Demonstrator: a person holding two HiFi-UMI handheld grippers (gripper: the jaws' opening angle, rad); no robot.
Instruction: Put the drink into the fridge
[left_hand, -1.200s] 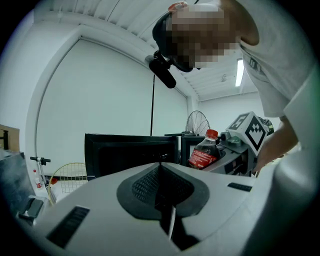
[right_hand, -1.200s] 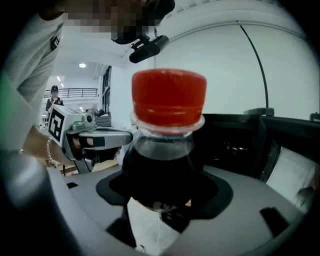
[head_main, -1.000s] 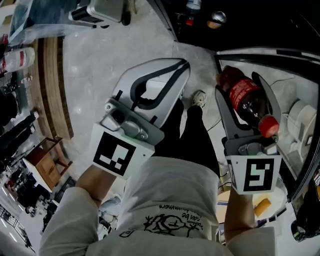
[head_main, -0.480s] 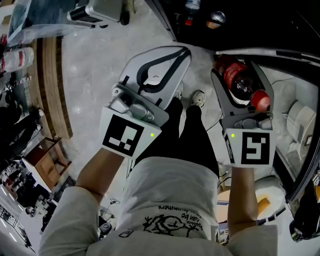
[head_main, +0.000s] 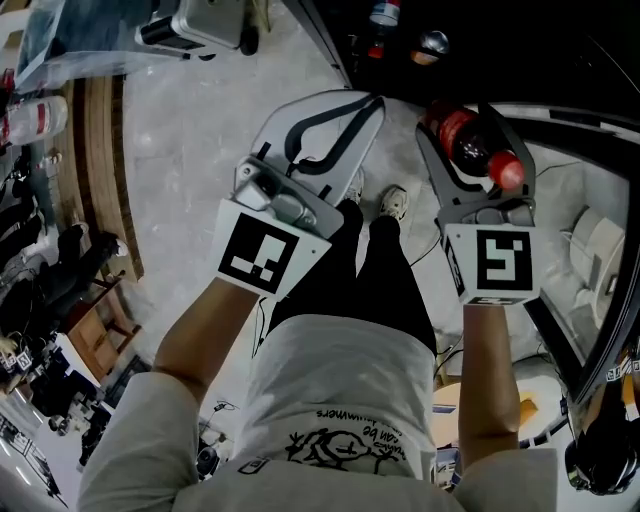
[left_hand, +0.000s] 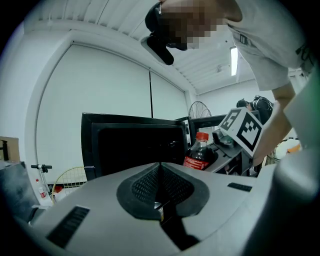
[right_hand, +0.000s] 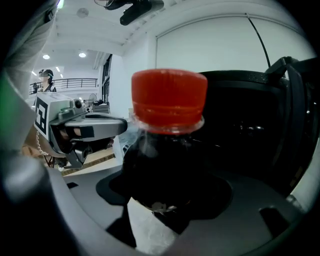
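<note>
Gripping the drink bottle (right_hand: 167, 165), the right gripper (head_main: 462, 125) had both jaws spread wide and pressed against the dark body. The bottle lay along the jaws with its red cap (head_main: 506, 171) pointing back toward that gripper's marker cube (head_main: 492, 262). A red label showed on the bottle in the left gripper view.

Bottle position: raised off the floor (head_main: 190, 130) and held at the front edge of the fridge's (left_hand: 135, 145) dark opening. Could not tell whether its base had crossed the threshold.

Left gripper (head_main: 368, 105): jaws fully together, pads meeting in a single seam, nothing between them. It was held level, just beside the right gripper and apart from the bottle, tips toward the fridge. Its marker cube (head_main: 262, 252) faced up to the head camera.

Person stood on pale marbled floor, one shoe (head_main: 397, 200) visible between the two grippers.
</note>
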